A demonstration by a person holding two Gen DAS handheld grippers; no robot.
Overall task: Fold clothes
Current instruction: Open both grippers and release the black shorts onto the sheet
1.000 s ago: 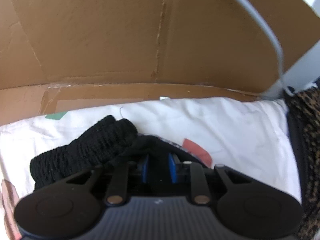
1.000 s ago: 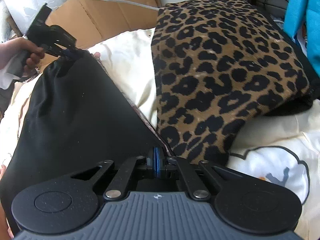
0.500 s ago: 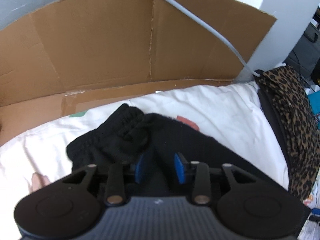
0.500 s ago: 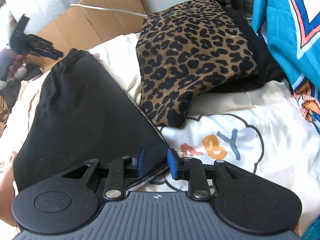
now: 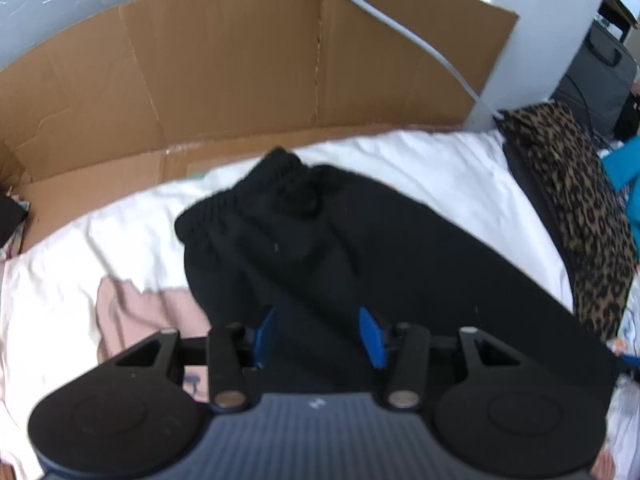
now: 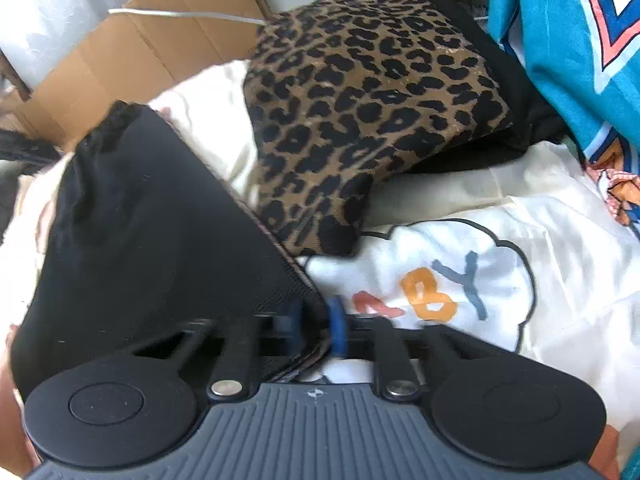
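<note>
A black garment [image 5: 340, 240] lies spread flat on the white bed sheet [image 5: 420, 164], its gathered elastic waistband at the far end. My left gripper [image 5: 318, 334] hovers over the garment's middle, open wide, with nothing pinched between its blue pads. In the right wrist view the same black garment [image 6: 152, 220] fills the left side. My right gripper [image 6: 317, 328] is at its near corner. The hem, with a patterned lining, lies between the blue pads, which stand a little apart.
A folded leopard-print garment [image 6: 360, 100] lies on the bed right of the black one, also seen as a leopard-print strip [image 5: 580, 200]. Cardboard [image 5: 240, 80] walls the far side, with a white cable [image 5: 400, 28] across it. Teal fabric [image 6: 560, 40] hangs at the right. A pink cloth [image 5: 140, 312] lies at the left.
Both grippers let go of the black garment, which now lies flat. The left one opened wide and drew back from the waistband. The right one's pads have narrowed again around the corner.
</note>
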